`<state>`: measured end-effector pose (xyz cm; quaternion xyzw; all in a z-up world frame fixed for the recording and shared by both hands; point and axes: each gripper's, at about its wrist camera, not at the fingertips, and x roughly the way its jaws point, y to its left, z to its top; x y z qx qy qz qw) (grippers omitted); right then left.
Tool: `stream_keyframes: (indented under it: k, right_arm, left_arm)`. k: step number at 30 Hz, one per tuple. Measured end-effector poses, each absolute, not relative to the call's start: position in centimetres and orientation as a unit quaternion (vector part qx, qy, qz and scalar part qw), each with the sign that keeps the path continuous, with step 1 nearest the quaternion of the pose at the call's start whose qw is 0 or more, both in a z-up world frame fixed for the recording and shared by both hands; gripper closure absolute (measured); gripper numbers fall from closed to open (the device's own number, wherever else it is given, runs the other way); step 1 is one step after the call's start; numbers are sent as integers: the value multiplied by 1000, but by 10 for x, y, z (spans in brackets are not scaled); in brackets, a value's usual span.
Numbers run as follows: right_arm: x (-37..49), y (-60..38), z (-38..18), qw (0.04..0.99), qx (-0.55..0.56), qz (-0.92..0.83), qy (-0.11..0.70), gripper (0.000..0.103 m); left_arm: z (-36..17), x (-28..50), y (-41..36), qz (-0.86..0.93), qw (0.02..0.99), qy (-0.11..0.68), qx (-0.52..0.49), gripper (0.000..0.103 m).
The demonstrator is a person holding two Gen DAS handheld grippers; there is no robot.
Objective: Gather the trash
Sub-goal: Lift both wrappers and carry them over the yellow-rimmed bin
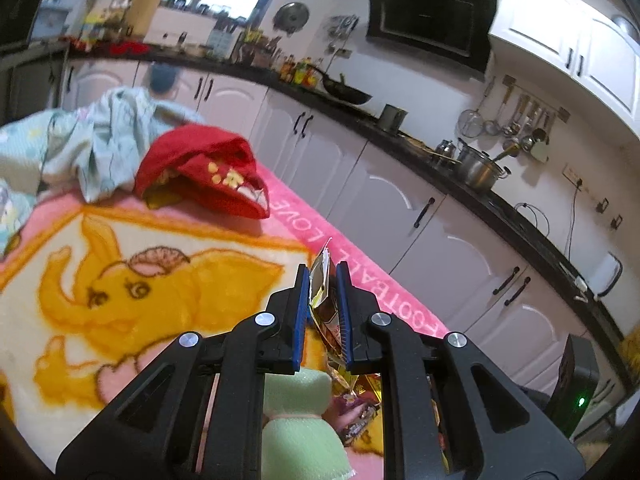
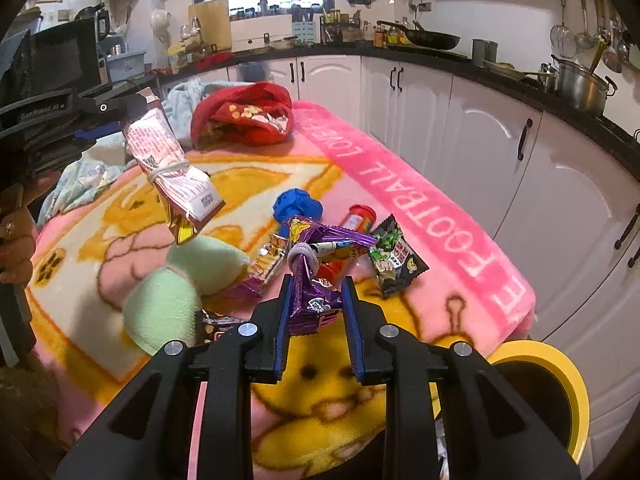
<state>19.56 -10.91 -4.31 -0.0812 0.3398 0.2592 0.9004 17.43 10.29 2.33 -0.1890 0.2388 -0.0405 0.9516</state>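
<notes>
While both hands are loaded, the scene reads as mid-collection. The tabletop (image 2: 420, 184) is covered by a pink cartoon blanket, kitchen cabinets close behind. A yellow-rimmed bin (image 2: 560, 392) sits at the tabletop's near right corner, below its edge. On the blanket: a red cloth (image 2: 244, 120) at the far end, a green sponge (image 2: 168, 304) near the middle, a blue object (image 2: 296, 204), a red-capped tube (image 2: 360, 216) and a dark green snack packet (image 2: 394, 260) beside it.

The left gripper (image 1: 324, 280) is clenched on a gold-and-white wrapper (image 2: 172, 160) bound with a rubber band, held in the air above the blanket. The right gripper (image 2: 316, 300) is grasping a purple wrapper (image 2: 316, 264), tied with a hair band, by its lower end.

Risks, as judgement: both wrappers are slick foil, pinched only at an end; a swing toward the bin could let one slip out. The bin opening lies low and partly under the edge, so an early release would miss it. Loose packets remain uncollected.
</notes>
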Motion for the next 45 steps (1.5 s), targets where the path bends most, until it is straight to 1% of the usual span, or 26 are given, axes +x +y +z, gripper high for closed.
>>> stream_keyframes:
  k: [23, 33, 45]
  right_arm:
    - [163, -167, 6, 924, -48, 238, 295, 80]
    - [155, -216, 11, 936, -26, 202, 288, 80]
    - [145, -268, 4, 944, 2, 156, 290, 80]
  left_arm:
    - [46, 147, 35, -95, 962, 214, -140, 95]
    - [50, 151, -9, -131, 961, 210, -121, 95]
    - [40, 160, -69, -174, 957, 217, -87, 94]
